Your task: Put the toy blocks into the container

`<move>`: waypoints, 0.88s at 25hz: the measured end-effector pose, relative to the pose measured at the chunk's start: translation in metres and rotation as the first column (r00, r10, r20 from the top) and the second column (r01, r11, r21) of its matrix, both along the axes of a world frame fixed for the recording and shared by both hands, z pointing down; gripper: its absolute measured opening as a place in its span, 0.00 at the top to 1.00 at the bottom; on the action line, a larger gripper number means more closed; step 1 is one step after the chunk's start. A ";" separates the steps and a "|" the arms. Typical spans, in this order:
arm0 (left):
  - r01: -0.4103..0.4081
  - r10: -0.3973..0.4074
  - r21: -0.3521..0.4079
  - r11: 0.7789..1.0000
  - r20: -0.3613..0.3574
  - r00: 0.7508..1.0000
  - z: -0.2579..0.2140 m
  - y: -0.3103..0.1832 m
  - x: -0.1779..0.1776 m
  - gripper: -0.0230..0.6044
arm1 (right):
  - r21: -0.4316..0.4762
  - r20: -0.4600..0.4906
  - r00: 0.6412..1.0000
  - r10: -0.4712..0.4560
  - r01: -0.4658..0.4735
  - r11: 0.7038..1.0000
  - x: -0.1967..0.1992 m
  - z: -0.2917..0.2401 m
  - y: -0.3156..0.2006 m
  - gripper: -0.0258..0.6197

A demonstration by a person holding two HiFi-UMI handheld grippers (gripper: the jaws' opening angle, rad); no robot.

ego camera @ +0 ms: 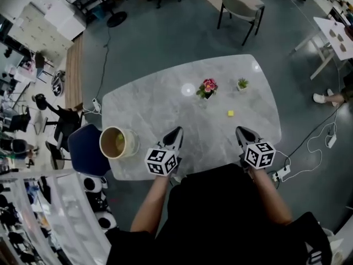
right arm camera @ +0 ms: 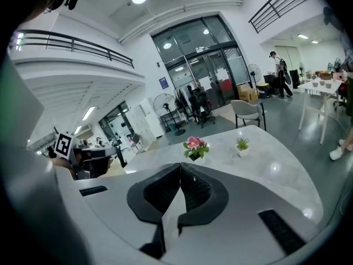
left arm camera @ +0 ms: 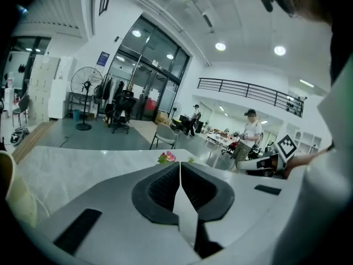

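One small yellow toy block lies on the grey marble table, right of centre. A round tan container stands at the table's near left edge with something yellowish inside. My left gripper hovers over the near edge just right of the container, jaws shut with nothing between them. My right gripper is held over the near right edge, short of the block, jaws shut and empty. The block does not show in either gripper view.
A pot of pink flowers and a small green plant stand on the far half of the table. A blue chair sits beside the container, a grey chair beyond the table. Cables and a power strip lie on the floor at right.
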State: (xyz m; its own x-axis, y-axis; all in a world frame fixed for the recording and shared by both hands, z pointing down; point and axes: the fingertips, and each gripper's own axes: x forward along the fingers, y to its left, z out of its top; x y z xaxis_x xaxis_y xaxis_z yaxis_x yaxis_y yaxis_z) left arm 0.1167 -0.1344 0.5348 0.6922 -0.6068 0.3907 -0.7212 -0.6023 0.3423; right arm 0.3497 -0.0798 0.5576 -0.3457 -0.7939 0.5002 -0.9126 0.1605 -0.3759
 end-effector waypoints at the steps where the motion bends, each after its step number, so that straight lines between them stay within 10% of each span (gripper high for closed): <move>1: -0.010 0.010 -0.006 1.000 -0.004 1.000 0.002 0.001 0.013 0.95 | -0.008 0.001 1.000 -0.006 0.006 1.000 0.007 0.004 0.002 0.96; 9: -0.012 0.011 -0.038 0.999 -0.029 1.000 0.017 0.012 0.085 0.96 | 0.009 0.005 0.992 -0.130 0.130 0.992 0.035 0.022 0.003 0.96; 22: 0.105 -0.107 -0.045 0.993 -0.034 0.994 0.026 0.032 0.098 0.96 | -0.078 -0.085 0.951 -0.296 0.290 0.954 0.055 0.103 -0.045 0.96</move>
State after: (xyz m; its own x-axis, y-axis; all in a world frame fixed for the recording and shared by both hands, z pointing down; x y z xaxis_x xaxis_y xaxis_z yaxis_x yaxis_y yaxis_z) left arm 0.2147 -0.1028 0.5613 0.6389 -0.6608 0.3939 -0.7670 -0.5072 0.3931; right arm 0.4052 -0.1244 0.6602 -0.5069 -0.6302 0.5881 -0.8609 0.4047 -0.3083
